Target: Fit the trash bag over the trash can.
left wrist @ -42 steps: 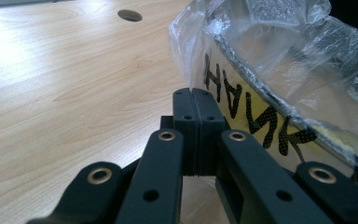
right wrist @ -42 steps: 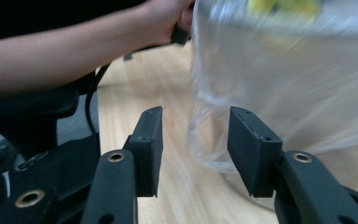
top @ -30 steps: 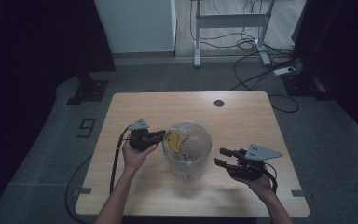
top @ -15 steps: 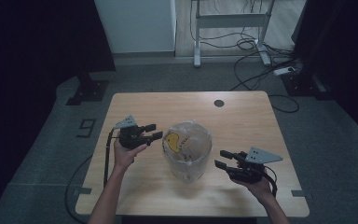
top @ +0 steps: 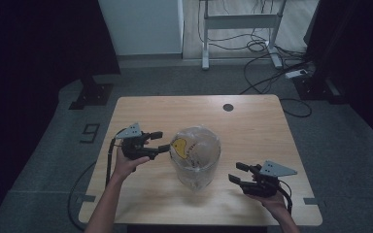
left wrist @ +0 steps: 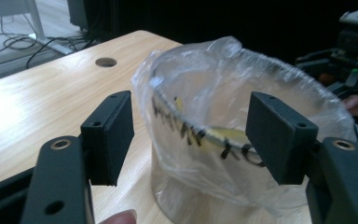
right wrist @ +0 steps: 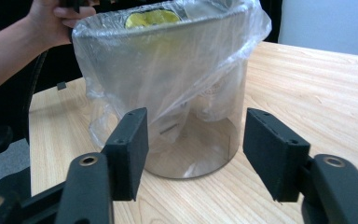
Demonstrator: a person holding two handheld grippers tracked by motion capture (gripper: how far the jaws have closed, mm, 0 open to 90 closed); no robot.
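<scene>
Now | left gripper point(top: 156, 142): jaws just opened wide, nothing gripped, beside bag point(top: 196, 145); right gripper point(top: 239, 173): jaws just opened, nothing held, near bin point(top: 194, 177); table point(top: 252, 121)

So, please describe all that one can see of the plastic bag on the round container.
The plastic bag is thin, clear and crinkled. It lines a round, see-through container that stands upright near the middle of the wooden table. The bag's edge is folded outward over the rim and hangs loosely down the outside wall. It carries a yellow patch and black lettering, too blurred to read. It touches the container alone; the jaws of both grippers stand open beside it, apart from it.
</scene>
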